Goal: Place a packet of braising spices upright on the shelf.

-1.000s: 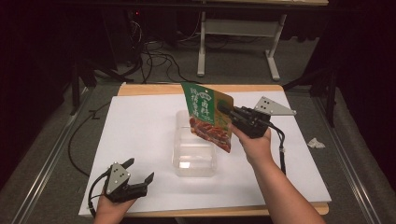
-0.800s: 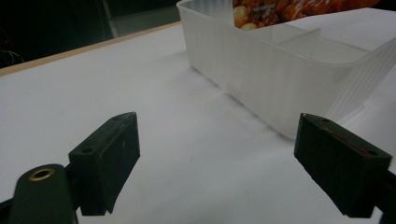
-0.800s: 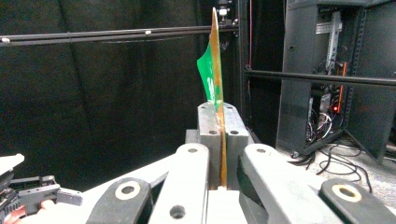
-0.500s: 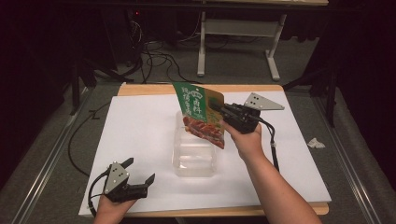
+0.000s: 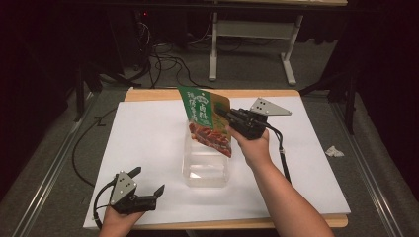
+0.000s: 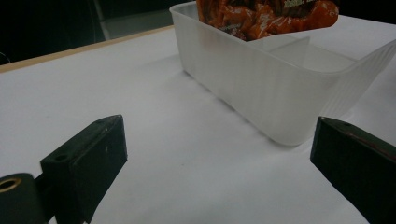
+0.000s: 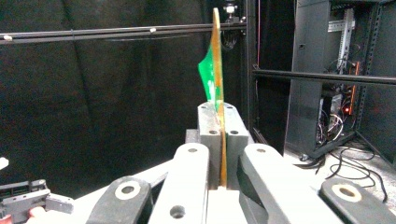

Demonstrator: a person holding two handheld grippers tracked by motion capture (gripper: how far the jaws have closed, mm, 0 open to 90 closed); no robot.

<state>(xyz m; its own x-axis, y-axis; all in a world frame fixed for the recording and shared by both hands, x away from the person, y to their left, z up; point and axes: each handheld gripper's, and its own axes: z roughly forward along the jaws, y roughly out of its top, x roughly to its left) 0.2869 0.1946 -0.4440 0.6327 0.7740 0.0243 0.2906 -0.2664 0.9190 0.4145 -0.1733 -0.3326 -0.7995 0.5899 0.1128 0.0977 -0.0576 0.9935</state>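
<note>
While the green snack pouch [image 5: 207, 121] is hanging tilted over the clear plastic tub [image 5: 206, 168] at the middle of the white table [image 5: 148, 133], its lower edge is dipping just inside the far end of the tub. The right gripper [image 5: 228, 117] is pinching the pouch's upper edge, its jaws closed flat on the film. To seat it well, the person is probably best lowering the pouch slowly and levelling it along the tub before letting go, since the light tub could slide or tip. The left gripper [image 5: 148, 190] is resting near the table's front edge, jaws spread wide and holding nothing, well placed to steady the tub's near wall.
</note>
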